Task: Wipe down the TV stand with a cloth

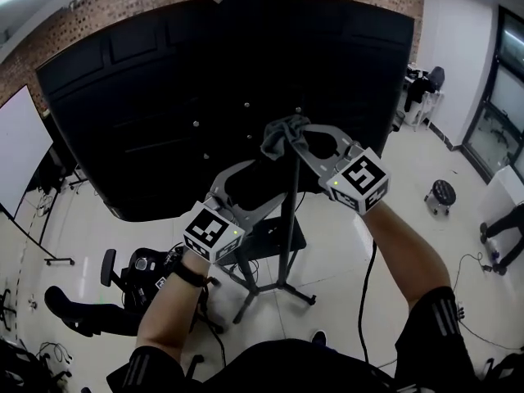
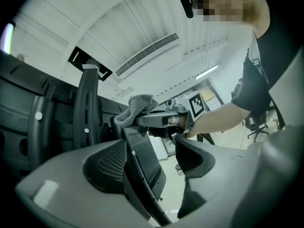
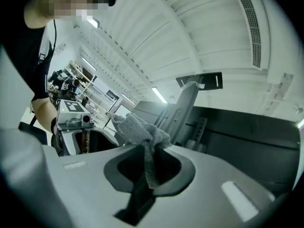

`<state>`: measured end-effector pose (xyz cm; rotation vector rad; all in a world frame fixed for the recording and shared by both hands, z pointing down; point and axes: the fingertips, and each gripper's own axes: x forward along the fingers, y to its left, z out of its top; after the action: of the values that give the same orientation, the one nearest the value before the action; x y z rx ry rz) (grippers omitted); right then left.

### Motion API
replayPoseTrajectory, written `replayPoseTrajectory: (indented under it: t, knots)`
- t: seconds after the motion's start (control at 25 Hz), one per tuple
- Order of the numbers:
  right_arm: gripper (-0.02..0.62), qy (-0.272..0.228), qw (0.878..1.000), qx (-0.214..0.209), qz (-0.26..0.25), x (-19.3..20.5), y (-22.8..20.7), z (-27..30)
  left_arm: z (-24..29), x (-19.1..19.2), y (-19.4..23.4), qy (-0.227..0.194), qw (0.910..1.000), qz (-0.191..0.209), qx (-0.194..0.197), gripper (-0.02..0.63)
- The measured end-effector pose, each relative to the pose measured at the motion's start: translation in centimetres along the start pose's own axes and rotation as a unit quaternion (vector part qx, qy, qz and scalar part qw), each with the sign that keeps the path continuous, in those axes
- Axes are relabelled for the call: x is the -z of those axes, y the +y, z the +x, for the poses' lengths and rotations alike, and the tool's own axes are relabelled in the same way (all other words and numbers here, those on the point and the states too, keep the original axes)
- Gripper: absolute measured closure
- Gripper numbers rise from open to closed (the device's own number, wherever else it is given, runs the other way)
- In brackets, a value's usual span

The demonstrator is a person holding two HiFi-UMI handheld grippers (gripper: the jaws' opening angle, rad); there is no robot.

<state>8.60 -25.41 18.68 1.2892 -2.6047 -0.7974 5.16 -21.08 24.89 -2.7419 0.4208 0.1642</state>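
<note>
While your right gripper [image 3: 148,163] clenches the grey cloth [image 1: 278,136] near the top of the TV stand [image 1: 288,219] behind the TV [image 1: 164,97], your left gripper [image 2: 152,160] is spread, with the stand's post between its jaws.

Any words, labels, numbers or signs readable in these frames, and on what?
No readable text in any view.
Left marker cube and right marker cube: black-and-white square patterns only, no letters or digits.
Wall board in the left gripper view: print too small and blurred to read.
</note>
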Motion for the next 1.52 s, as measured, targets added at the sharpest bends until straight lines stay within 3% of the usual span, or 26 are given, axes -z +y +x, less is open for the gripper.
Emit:
replayPoseTrajectory:
  t: [0.2, 0.4, 0.52, 0.92, 1.52]
  knots:
    - [0.560, 0.001, 1.000, -0.005, -0.021, -2.2, -5.0, 1.2, 2.8, -3.0, 2.4, -0.005, 0.9997, 0.015, -0.020, 0.262]
    - [0.560, 0.009, 0.999, -0.024, -0.045, -1.5, -7.1, 2.3, 4.8, -3.7, 3.6, -0.003, 0.9986, 0.034, -0.041, 0.264]
    - [0.560, 0.000, 0.999, -0.038, -0.030, -0.6, -7.6, 2.4, 5.7, -3.4, 4.2, 0.001, 0.9981, 0.033, -0.053, 0.262]
    - [0.558, -0.043, 0.996, -0.074, 0.023, 2.9, -7.3, 0.9, 6.7, 1.3, 3.9, 0.032, 0.9959, 0.005, -0.084, 0.264]
    - [0.558, 0.009, 0.990, -0.129, 0.057, 12.2, -2.7, -0.4, 6.7, 8.1, 1.8, 0.075, 0.9902, -0.032, -0.113, 0.264]
